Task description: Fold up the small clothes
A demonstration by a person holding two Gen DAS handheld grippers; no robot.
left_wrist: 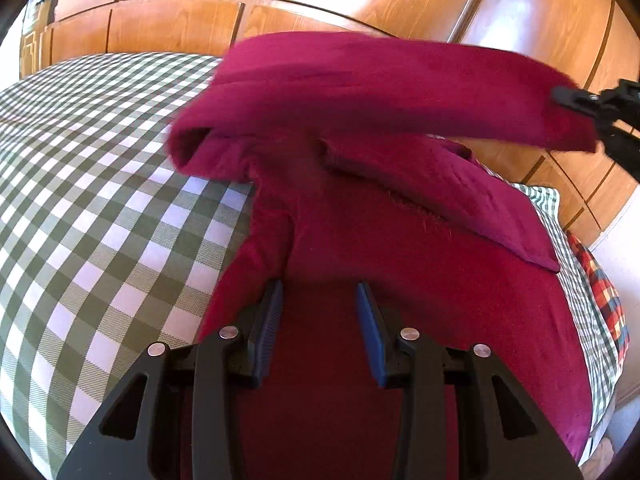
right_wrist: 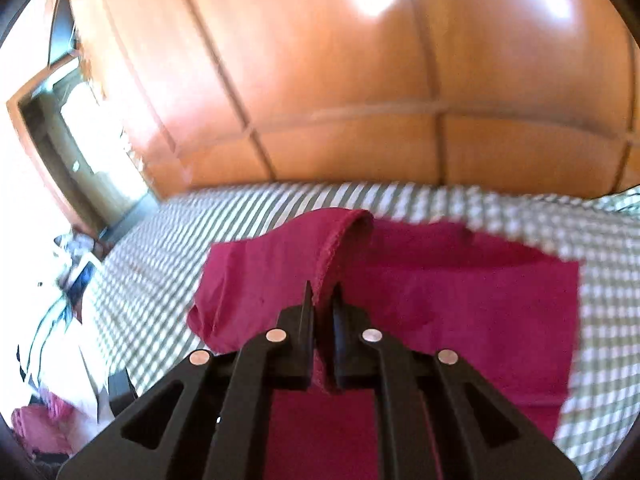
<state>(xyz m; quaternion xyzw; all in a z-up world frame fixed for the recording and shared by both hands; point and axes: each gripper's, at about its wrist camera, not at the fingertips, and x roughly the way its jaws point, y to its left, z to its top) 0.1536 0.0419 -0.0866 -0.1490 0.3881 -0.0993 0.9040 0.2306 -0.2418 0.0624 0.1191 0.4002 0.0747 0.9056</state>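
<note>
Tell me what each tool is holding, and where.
The right tool pinches the red garment by a lifted edge; the left tool is open, holding nothing.

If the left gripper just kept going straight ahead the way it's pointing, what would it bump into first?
Most likely the magenta garment. The left gripper angles down at cloth lying on the checked bedspread, its jaws apart just above it. The raised sleeve held by the right gripper hangs farther on, though depth is uncertain.

You are working in a home bedroom. A bed with a green-and-white checked cover fills the foreground, and right behind the bed runs a wall of glossy wooden wardrobe doors. Left of the bed, the right wrist view shows a wood-framed doorway.
</note>
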